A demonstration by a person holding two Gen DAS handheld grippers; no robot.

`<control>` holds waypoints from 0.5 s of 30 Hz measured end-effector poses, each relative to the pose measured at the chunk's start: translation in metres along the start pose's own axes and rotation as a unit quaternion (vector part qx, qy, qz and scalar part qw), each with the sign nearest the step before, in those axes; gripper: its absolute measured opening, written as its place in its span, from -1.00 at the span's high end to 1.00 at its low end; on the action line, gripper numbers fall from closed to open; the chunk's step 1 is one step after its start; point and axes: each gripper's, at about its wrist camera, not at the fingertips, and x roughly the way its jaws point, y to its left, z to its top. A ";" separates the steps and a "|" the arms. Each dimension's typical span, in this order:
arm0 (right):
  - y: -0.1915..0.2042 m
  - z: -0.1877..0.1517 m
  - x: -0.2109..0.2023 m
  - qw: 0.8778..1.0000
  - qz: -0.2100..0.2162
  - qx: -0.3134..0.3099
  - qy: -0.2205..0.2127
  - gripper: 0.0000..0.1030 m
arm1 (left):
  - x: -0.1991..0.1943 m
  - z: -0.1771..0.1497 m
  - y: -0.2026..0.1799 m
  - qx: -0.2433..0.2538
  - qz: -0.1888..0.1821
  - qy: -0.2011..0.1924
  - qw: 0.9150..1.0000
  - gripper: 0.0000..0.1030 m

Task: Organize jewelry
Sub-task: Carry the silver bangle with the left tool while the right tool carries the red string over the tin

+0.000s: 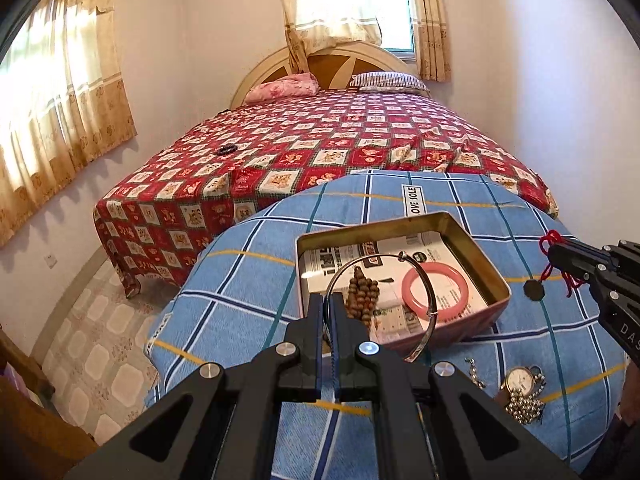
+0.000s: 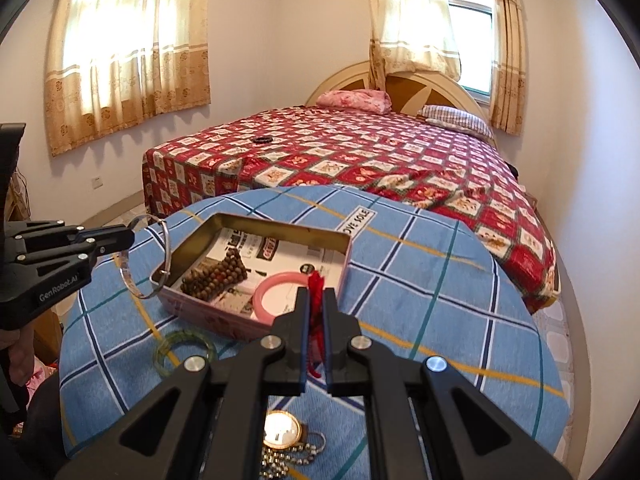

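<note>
An open tin box (image 1: 468,240) (image 2: 256,222) lined with newspaper sits on the blue checked cloth. It holds a brown bead bracelet (image 1: 362,292) (image 2: 218,272) and a pink bangle (image 1: 434,292) (image 2: 276,294). My left gripper (image 1: 329,300) (image 2: 130,236) is shut on a silver bangle (image 1: 424,332) (image 2: 132,276) held above the box's near left corner. My right gripper (image 2: 316,292) (image 1: 554,254) is shut on a red cord (image 2: 316,280) (image 1: 550,240) with a dark pendant (image 1: 532,290) hanging below it, right of the box.
A gold watch (image 1: 520,380) (image 2: 282,430) and a silver bead chain (image 1: 524,404) (image 2: 276,460) lie on the cloth near me. A green bangle (image 2: 186,350) lies left of the box. A dark bracelet (image 1: 226,149) (image 2: 262,139) lies on the red bed behind.
</note>
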 end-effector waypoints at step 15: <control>0.004 0.029 0.038 1.000 0.011 -0.018 0.010 0.85 | 0.042 0.027 0.010 0.008 0.019 0.013 1.000 0.95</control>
